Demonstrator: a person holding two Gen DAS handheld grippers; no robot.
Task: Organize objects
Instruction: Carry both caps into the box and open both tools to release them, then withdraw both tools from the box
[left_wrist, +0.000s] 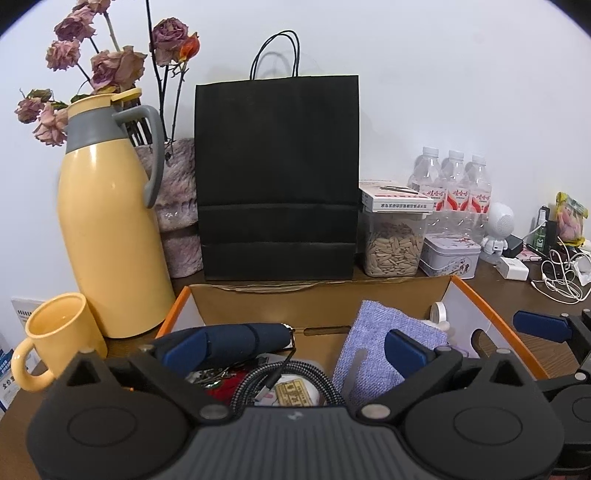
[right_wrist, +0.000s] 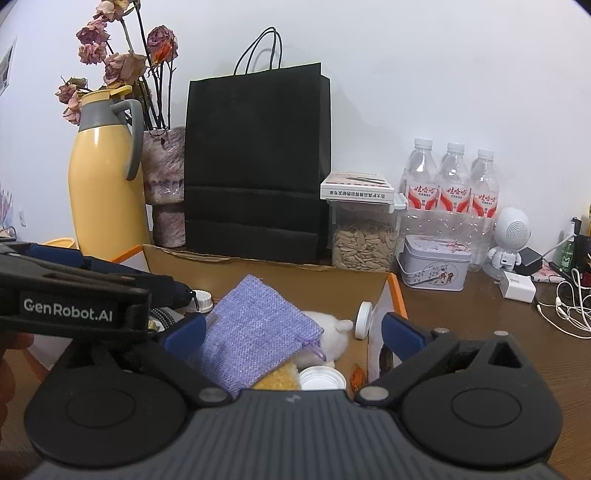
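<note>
An open cardboard box with orange edges (left_wrist: 491, 314) (right_wrist: 397, 291) holds several loose things: a folded dark blue umbrella (left_wrist: 236, 341) (right_wrist: 162, 288), a lilac woven pouch (left_wrist: 380, 347) (right_wrist: 251, 332), a braided cable (left_wrist: 280, 376), a white plush toy (right_wrist: 332, 328) and white lids (right_wrist: 321, 378). My left gripper (left_wrist: 291, 350) is open over the box, its left finger beside the umbrella. My right gripper (right_wrist: 291, 332) is open over the pouch. The left gripper's side (right_wrist: 74, 291) shows in the right wrist view.
Behind the box stand a black paper bag (left_wrist: 277, 177), a yellow thermos jug (left_wrist: 107, 221), a yellow mug (left_wrist: 55, 339), a vase of dried roses (left_wrist: 177, 206), a seed jar (left_wrist: 393, 247), a tin (left_wrist: 450, 254), water bottles (left_wrist: 454, 184), chargers and cables (left_wrist: 554, 273).
</note>
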